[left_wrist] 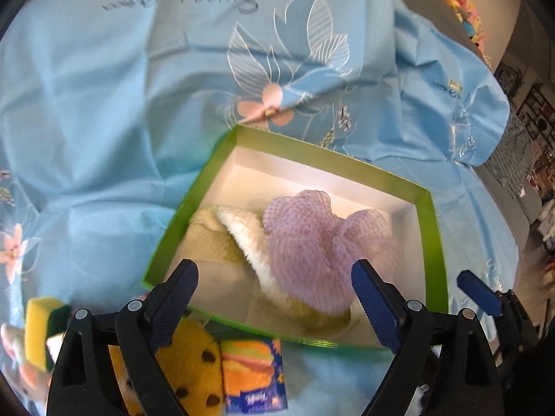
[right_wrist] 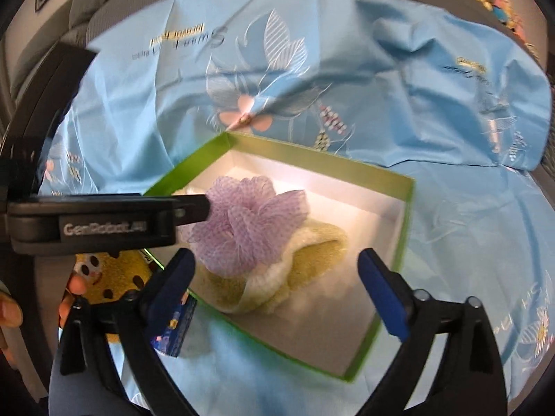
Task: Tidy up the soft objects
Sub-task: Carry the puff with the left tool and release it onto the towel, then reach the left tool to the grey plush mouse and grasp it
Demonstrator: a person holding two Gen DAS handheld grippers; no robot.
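With both the left gripper [left_wrist: 274, 301] and right gripper [right_wrist: 277, 291] spread wide and empty, the purple mesh pouf [left_wrist: 305, 249] rests on the folded towel [left_wrist: 222, 242] inside the green box [left_wrist: 430, 228]; next, reach toward the tablecloth's near edge for the spotted plush [left_wrist: 194, 364], gripping deep.

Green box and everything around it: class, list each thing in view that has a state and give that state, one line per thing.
Green box: lid off, open, partly filled.
Purple mesh pouf: in the box, resting on the fleece item.
Fleece item: in the box, crumpled.
Spotted yellow plush: outside the box.
Tissue pack: outside the box.
Yellow-green sponge: outside the box.
Left gripper: open, empty.
Right gripper: open, empty.
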